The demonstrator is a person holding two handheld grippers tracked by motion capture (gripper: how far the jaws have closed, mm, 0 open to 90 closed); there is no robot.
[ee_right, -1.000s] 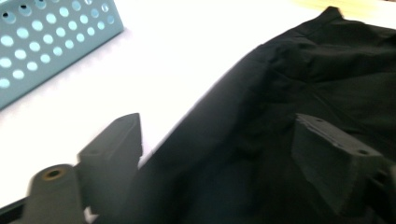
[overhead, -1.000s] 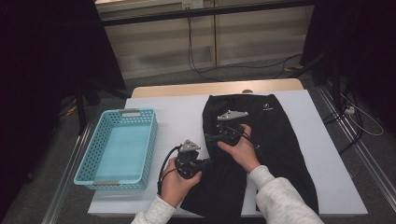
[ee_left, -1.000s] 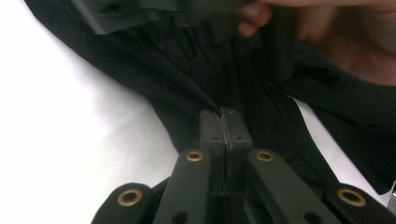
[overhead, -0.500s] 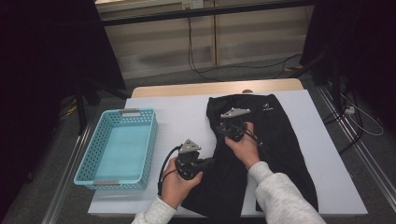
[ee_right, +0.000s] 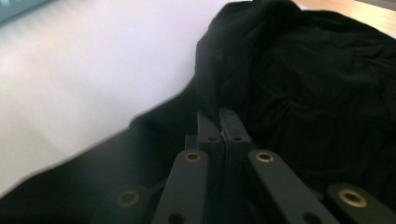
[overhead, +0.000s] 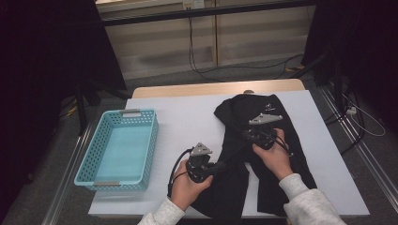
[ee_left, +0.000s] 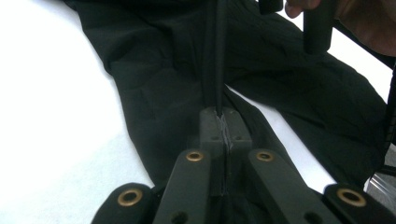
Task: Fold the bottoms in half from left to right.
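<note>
Both tongs clamped on the black fabric trousers (overhead: 263,154): left gripper (overhead: 217,167) and right gripper (overhead: 245,136) pinch one taut fold. Fold runs 7-to-1 o'clock between them; right sits nearer the waistband, empty turquoise plastic basket (overhead: 89,164) at 9 o'clock.

Table (overhead: 187,117) is viewed from above the person's side, facing forward and down. Each gripper view is set close along its own jaws; black trousers (overhead: 263,154) on white tabletop are shared by all views.
</note>
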